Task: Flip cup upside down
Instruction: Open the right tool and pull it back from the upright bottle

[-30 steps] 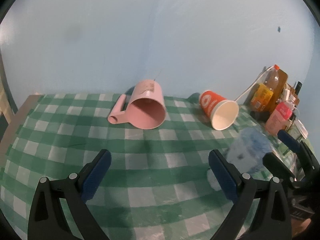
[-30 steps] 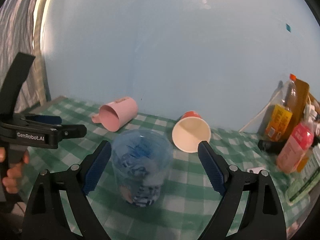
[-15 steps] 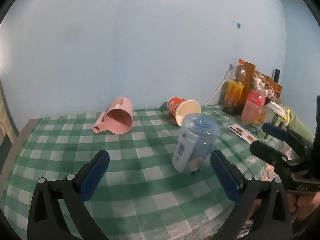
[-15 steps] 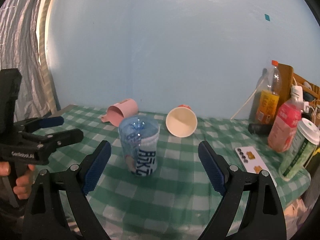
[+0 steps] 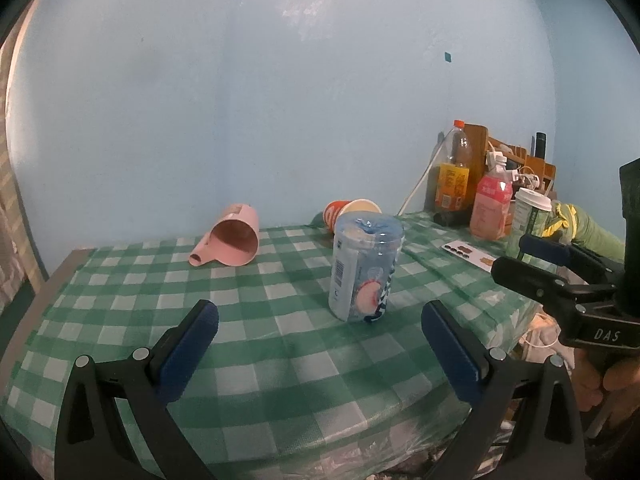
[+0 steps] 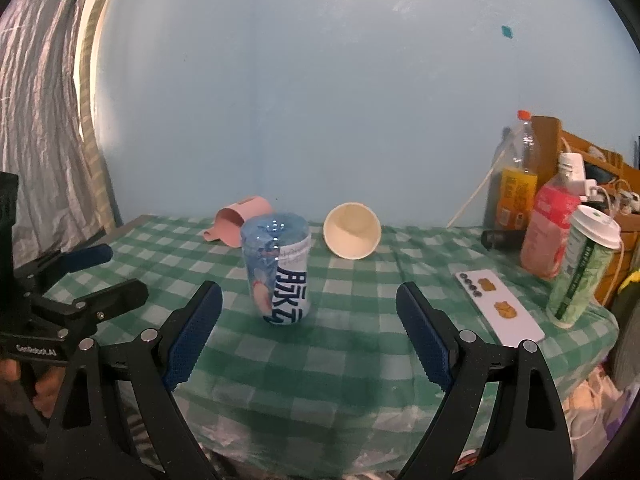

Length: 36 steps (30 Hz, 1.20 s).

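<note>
The left tongs (image 5: 320, 344) are held spread wide with nothing between the blue pads, and the right tongs (image 6: 308, 330) are likewise spread and empty. Both have been drawn back from the table (image 5: 280, 392) since a second ago, when the right tongs were close around the clear cup (image 6: 277, 270) and the left tongs were low over the cloth near the pink mug (image 5: 232, 236). In both wrist views more of the table's near edge is now seen, and the cup is set further off than half a second ago.

The clear cup is stood on the green checked cloth near the middle of the table, apart from both tongs. Its closed, dimpled base is turned upward and its mouth is down on the cloth; a slight tilt is seen. A white label with dark characters and a barcode is wrapped around its bluish transparent wall.

Behind it, the pink mug and a paper cup (image 6: 352, 230) are laid on their sides. Bottles (image 6: 550, 232) are grouped at the right edge.
</note>
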Each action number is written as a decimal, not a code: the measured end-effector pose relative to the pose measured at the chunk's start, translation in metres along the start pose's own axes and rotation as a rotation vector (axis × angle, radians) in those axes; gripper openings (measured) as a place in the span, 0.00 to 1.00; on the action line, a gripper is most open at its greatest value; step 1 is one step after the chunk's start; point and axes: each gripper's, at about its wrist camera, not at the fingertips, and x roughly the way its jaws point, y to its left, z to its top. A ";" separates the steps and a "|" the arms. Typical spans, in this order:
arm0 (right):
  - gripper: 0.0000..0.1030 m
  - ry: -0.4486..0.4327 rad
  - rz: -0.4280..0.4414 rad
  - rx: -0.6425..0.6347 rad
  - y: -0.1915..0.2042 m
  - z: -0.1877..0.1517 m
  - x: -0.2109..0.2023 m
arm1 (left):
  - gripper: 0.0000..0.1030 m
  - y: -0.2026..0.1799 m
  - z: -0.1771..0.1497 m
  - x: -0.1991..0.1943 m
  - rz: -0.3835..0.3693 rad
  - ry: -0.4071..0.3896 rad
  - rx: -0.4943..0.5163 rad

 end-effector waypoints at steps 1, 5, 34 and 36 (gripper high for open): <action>0.85 0.002 0.002 -0.001 0.001 -0.001 0.000 | 0.99 -0.002 -0.001 -0.002 0.002 -0.010 0.006; 0.85 0.002 0.005 -0.014 0.006 -0.003 0.001 | 1.00 -0.007 -0.003 -0.008 0.004 -0.038 0.030; 0.85 0.035 0.005 0.007 0.001 -0.009 0.008 | 1.00 -0.005 -0.003 -0.014 0.006 -0.053 0.023; 0.85 0.035 0.005 0.007 0.001 -0.009 0.008 | 1.00 -0.005 -0.003 -0.014 0.006 -0.055 0.021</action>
